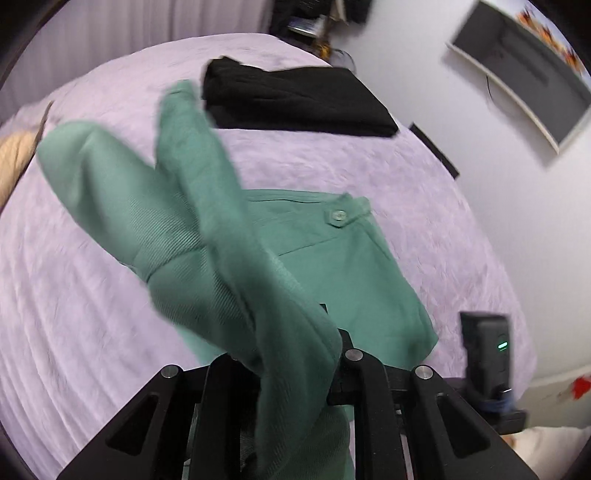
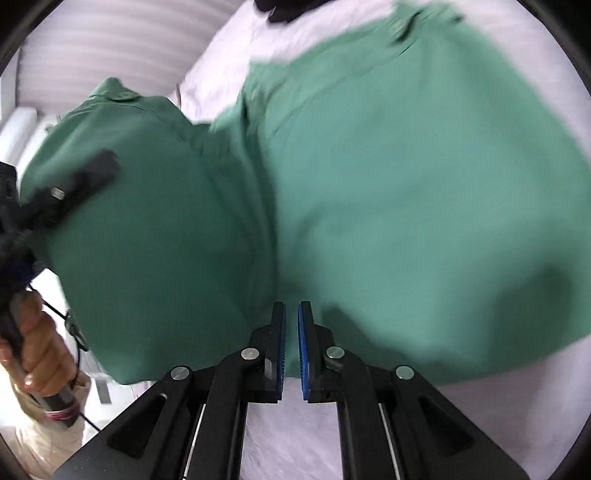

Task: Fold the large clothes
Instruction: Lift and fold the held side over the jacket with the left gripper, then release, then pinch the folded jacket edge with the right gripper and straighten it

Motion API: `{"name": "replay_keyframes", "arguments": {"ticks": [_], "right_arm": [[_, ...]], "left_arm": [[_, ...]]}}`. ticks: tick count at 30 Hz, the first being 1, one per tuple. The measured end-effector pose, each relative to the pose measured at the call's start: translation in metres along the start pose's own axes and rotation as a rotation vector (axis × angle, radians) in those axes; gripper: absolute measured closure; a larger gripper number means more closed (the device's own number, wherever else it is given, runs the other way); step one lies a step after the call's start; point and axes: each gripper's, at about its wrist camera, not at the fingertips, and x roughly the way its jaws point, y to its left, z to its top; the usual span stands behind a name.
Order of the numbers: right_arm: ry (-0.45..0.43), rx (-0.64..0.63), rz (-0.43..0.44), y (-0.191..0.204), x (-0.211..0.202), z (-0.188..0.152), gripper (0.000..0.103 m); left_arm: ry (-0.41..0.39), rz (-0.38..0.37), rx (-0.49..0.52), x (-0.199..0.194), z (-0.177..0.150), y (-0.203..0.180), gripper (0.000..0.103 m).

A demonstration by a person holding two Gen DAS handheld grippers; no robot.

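Observation:
A green garment (image 1: 207, 236) with a button (image 1: 338, 215) lies partly on the lilac bed cover (image 1: 74, 295). My left gripper (image 1: 295, 347) is shut on one part of it. That cloth is raised and drapes over the fingers, hiding the fingertips. In the right wrist view the lifted green part (image 2: 147, 240) hangs at left and the rest (image 2: 424, 203) lies spread on the bed. My right gripper (image 2: 291, 347) hovers over the near edge, blue pads (image 2: 303, 347) almost together, and I see no fold pinched between them. A folded black garment (image 1: 295, 99) lies further back.
A person's hand (image 2: 40, 350) grips the left tool's handle at the left edge. The right tool's camera (image 1: 487, 350) shows at lower right. A white wall with a framed panel (image 1: 524, 81) runs beside the bed. Dark clutter (image 1: 317, 22) stands beyond the bed's far end.

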Motion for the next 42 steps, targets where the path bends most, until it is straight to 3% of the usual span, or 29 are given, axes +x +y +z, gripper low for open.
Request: {"name": "replay_keyframes", "arguments": {"ticks": [3, 8, 11, 13, 14, 16, 18, 21, 24, 25, 26, 28, 29, 35, 39, 42], "right_arm": [[-0.038, 0.073, 0.022, -0.042, -0.034, 0.01, 0.095], [-0.047, 0.226, 0.076, -0.106, -0.041, 0.012, 0.092], [-0.042, 0.327, 0.162, -0.135, -0.037, 0.004, 0.092], [-0.047, 0.345, 0.189, -0.139, -0.032, 0.001, 0.092], [-0.048, 0.347, 0.199, -0.141, -0.031, 0.0, 0.092], [-0.045, 0.349, 0.212, -0.149, -0.034, -0.001, 0.093], [-0.042, 0.35, 0.216, -0.156, -0.035, 0.0, 0.093], [-0.04, 0.346, 0.199, -0.151, -0.036, 0.0, 0.093], [-0.048, 0.341, 0.17, -0.162, -0.051, 0.003, 0.089], [-0.054, 0.342, 0.167, -0.158, -0.052, 0.006, 0.08], [-0.063, 0.341, 0.166, -0.157, -0.057, 0.006, 0.065], [-0.082, 0.334, 0.167, -0.152, -0.067, 0.005, 0.043], [-0.089, 0.323, 0.153, -0.148, -0.072, 0.006, 0.038], [-0.133, 0.138, -0.085, -0.098, -0.101, 0.013, 0.03], [-0.193, -0.098, -0.205, -0.042, -0.113, 0.017, 0.03], [-0.155, -0.259, -0.249, -0.002, -0.093, 0.033, 0.029]], "left_arm": [[0.032, 0.013, 0.084, 0.038, 0.015, -0.053, 0.084], [0.139, -0.004, 0.12, 0.125, 0.015, -0.113, 0.084], [0.162, 0.095, 0.172, 0.154, 0.004, -0.136, 0.073], [0.149, 0.127, 0.186, 0.154, 0.0, -0.141, 0.071], [0.147, 0.136, 0.187, 0.154, 0.0, -0.144, 0.067], [0.152, 0.11, 0.157, 0.15, 0.001, -0.145, 0.018], [0.12, 0.095, 0.131, 0.141, 0.001, -0.149, 0.008], [0.085, 0.067, 0.114, 0.124, 0.002, -0.152, 0.007], [0.023, 0.033, 0.099, 0.095, 0.001, -0.149, 0.005], [0.004, 0.027, 0.089, 0.086, 0.002, -0.146, 0.0], [-0.027, 0.014, 0.075, 0.073, 0.001, -0.14, 0.0], [-0.059, 0.027, 0.057, 0.056, 0.002, -0.129, 0.0], [-0.074, 0.051, 0.047, 0.049, 0.002, -0.121, 0.0], [-0.093, 0.269, -0.116, 0.02, -0.027, -0.042, 0.0], [0.025, 0.346, -0.258, 0.027, -0.071, 0.012, 0.0], [0.075, 0.364, -0.318, 0.033, -0.095, 0.031, 0.0]]}}
